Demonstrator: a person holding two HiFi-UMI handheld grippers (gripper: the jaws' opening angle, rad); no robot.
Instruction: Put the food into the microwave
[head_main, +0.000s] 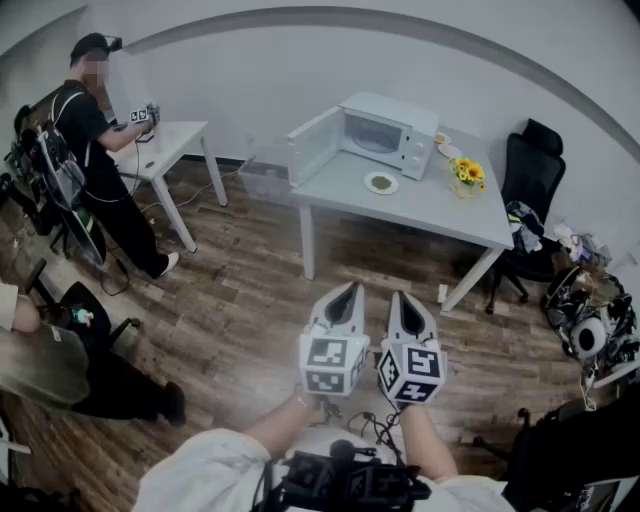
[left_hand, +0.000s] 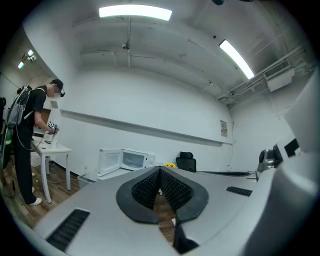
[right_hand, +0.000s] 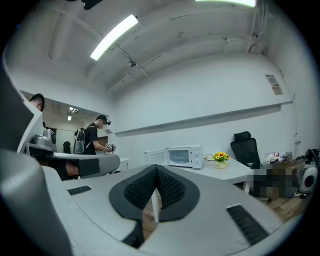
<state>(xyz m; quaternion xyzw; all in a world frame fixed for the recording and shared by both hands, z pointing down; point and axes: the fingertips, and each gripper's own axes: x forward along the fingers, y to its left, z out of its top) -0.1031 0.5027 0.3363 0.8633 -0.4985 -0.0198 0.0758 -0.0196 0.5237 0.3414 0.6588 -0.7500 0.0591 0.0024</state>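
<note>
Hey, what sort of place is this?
Most likely an office or lab workspace: a white table bearing a microwave with its door open, a black office chair, and another person working at a second table.

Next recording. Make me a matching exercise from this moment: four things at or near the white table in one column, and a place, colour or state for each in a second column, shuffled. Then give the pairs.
Things
1. microwave
2. plate of food
3. sunflowers
4. office chair

Descriptions
A. black, on the floor beyond the right end of the table
B. white, door swung open
C. flat on the table, in front of the microwave
D. yellow, near the table's right end

Pairs: 1-B, 2-C, 3-D, 4-A
</note>
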